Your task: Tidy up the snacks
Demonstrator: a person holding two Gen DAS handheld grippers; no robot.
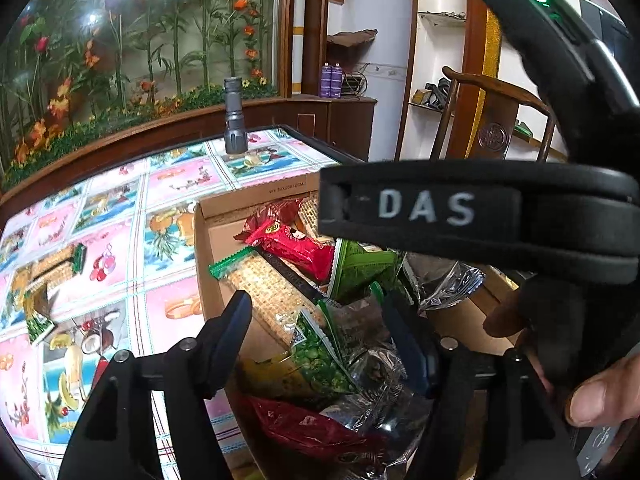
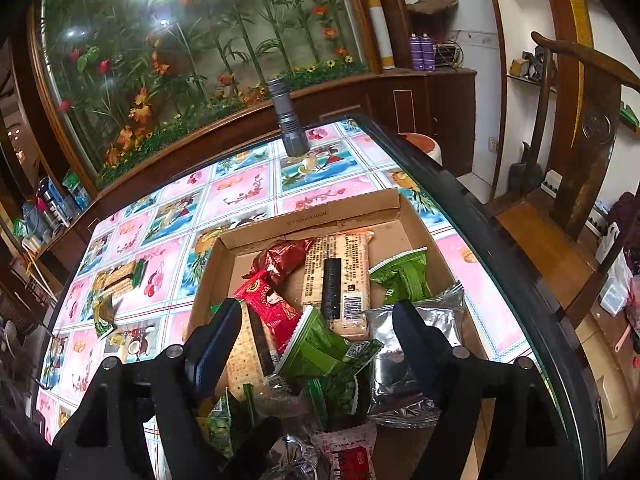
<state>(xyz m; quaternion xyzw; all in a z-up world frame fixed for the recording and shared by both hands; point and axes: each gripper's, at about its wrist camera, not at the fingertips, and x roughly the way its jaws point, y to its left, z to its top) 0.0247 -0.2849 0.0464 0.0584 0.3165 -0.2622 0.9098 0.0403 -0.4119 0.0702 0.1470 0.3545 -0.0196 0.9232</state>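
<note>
most snacks lay in the cardboard box (image 2: 224, 248), a wafer pack (image 2: 120, 276) remained outside, both the left gripper (image 1: 320, 320) and right gripper (image 2: 320, 324) spread, empty.

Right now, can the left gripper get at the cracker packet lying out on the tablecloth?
Probably yes. The left gripper stands open and empty above the cardboard box, and the cracker packet lies on bare tablecloth to its left, with nothing between them.
</note>
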